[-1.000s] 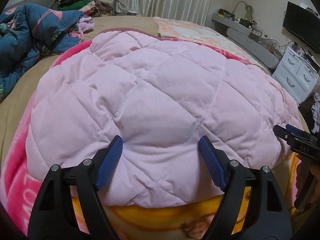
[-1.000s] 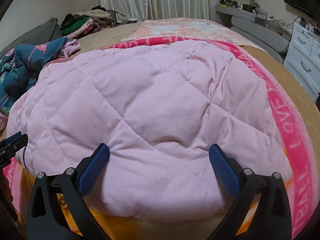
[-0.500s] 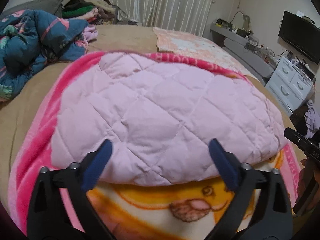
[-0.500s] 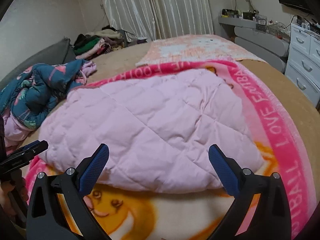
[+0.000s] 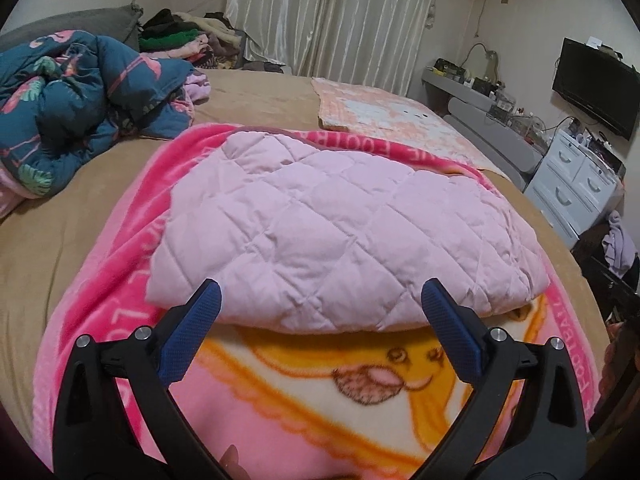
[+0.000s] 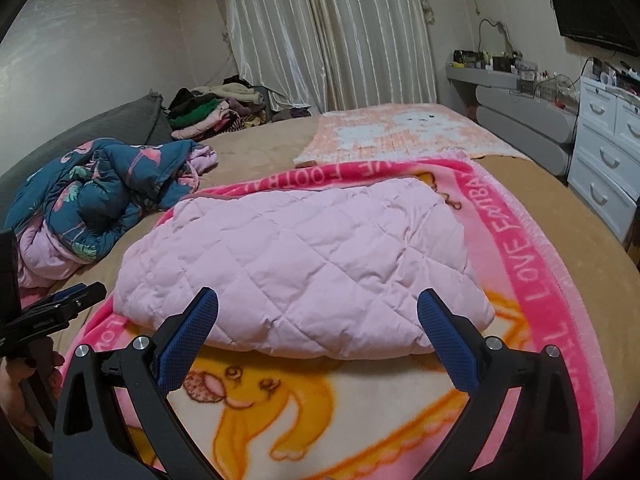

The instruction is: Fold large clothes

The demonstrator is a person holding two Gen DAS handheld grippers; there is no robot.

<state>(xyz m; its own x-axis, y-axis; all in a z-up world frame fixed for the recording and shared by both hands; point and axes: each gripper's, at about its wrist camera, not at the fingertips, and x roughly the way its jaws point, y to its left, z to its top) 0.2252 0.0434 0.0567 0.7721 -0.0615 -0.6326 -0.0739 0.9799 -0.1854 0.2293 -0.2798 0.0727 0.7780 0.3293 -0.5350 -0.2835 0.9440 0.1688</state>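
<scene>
A pink quilted garment (image 5: 340,232) (image 6: 304,264) lies folded into a thick flat bundle on a pink and yellow cartoon blanket (image 5: 360,400) (image 6: 360,412) spread over the bed. My left gripper (image 5: 320,332) hovers above and short of the bundle's near edge, open, nothing between its blue pads. My right gripper (image 6: 318,330) is likewise open and empty, raised back from the same edge. The left gripper's black tips (image 6: 76,300) show at the left edge of the right wrist view, held by a hand (image 6: 16,388).
A crumpled blue flamingo-print quilt (image 5: 80,108) (image 6: 104,200) lies at the left on the tan bed. A peach patterned blanket (image 6: 400,136) lies beyond. Piled clothes (image 6: 208,112) sit by the curtains. White drawers (image 5: 576,184), a grey shelf and a TV stand to the right.
Both grippers have pulled back and risen from the pink bundle, whose near edge they were over a second ago. The left jaws widened. The bundle stays put on the blanket.
</scene>
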